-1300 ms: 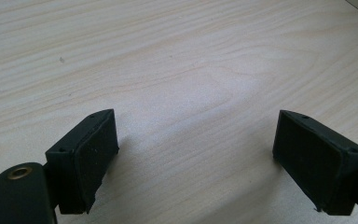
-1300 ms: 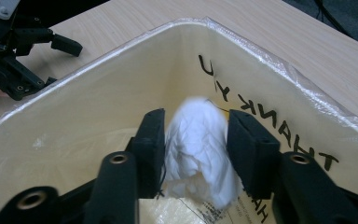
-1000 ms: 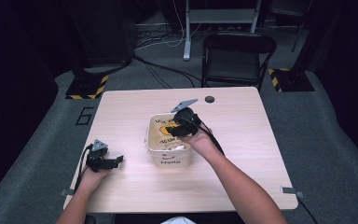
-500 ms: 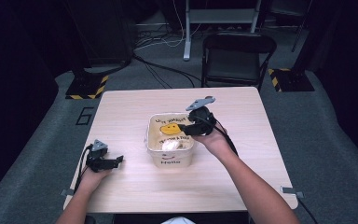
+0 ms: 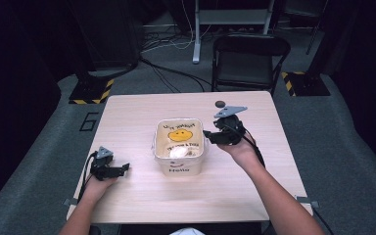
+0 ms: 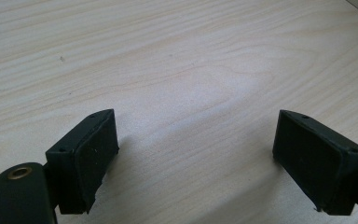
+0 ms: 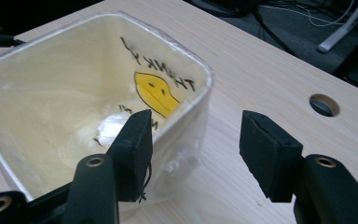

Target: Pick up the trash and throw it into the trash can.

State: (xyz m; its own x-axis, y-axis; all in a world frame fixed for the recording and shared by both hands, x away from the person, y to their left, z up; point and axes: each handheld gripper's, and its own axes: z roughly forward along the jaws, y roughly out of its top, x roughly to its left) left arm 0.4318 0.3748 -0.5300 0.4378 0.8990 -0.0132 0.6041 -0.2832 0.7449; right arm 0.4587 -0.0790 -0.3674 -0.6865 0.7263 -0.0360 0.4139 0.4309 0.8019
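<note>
At the lower left of the high view, nearest the camera, the left gripper (image 5: 123,168) rests on the table (image 5: 127,117) in the person's left hand (image 5: 96,183). In the left gripper view its two black pads (image 6: 93,144) stand wide apart over bare wood, with nothing between them. It sits where it sat in the earlier frames.

In the middle of the frame stands the tub (image 5: 179,169), a pale, translucent container printed with a yellow smiley and lettering. A small white object (image 5: 178,152) lies on its floor; what it is cannot be told.

To the right of the tub, a little farther up the frame, is the right gripper (image 5: 208,134). A second ago it was over the tub, reaching down inside it; half a second ago it was near the right rim; now it is outside, just beside the right wall. Its jaws have just been opening, and in the right gripper view they stand moderately apart and empty, one pad (image 7: 135,149) in front of the tub's near corner, the other over the table.

This reads as a drop-off just finished: the white object seems to have been released into the tub and the hand drawn back. That step looks done.

Farther up the table, near the far edge, is a small round hole (image 5: 220,104), and beyond the table a black chair (image 5: 249,61).
</note>
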